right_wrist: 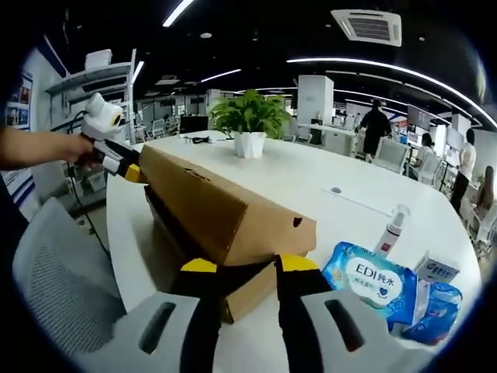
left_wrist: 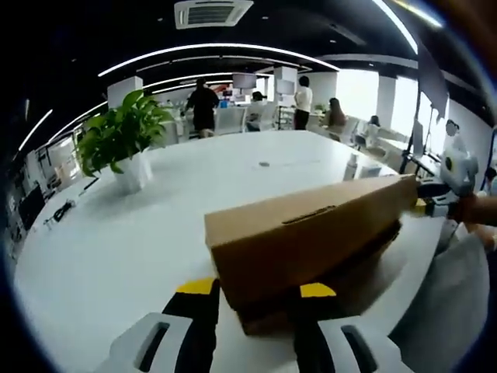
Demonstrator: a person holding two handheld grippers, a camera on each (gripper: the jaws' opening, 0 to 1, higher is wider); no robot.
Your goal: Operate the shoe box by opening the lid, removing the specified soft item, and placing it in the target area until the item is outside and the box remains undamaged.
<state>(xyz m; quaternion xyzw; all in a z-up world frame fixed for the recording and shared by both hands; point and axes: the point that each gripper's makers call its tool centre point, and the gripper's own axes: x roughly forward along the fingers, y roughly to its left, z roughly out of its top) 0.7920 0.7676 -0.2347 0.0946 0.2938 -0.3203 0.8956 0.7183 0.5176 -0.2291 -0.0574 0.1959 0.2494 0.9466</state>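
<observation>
A brown cardboard shoe box sits on the white table, its lid [left_wrist: 311,233] tilted up off the base [left_wrist: 342,291] with a dark gap beneath. My left gripper [left_wrist: 256,289] has the lid's near end between its yellow-tipped jaws and grips it. At the far end, the right gripper [left_wrist: 431,203] holds the lid. In the right gripper view the lid [right_wrist: 225,202] rises over the base [right_wrist: 252,299]. My right gripper [right_wrist: 248,266] is shut on that end, and the left gripper [right_wrist: 124,165], held by a hand, grips the far corner. The inside of the box is hidden.
A potted plant [left_wrist: 128,167] [right_wrist: 250,140] stands further along the table [left_wrist: 116,249]. A blue wipes pack [right_wrist: 365,281], a spray bottle [right_wrist: 392,225] and a small carton [right_wrist: 436,268] lie right of the box. A grey chair [right_wrist: 54,268] sits at the table's edge. People stand far back.
</observation>
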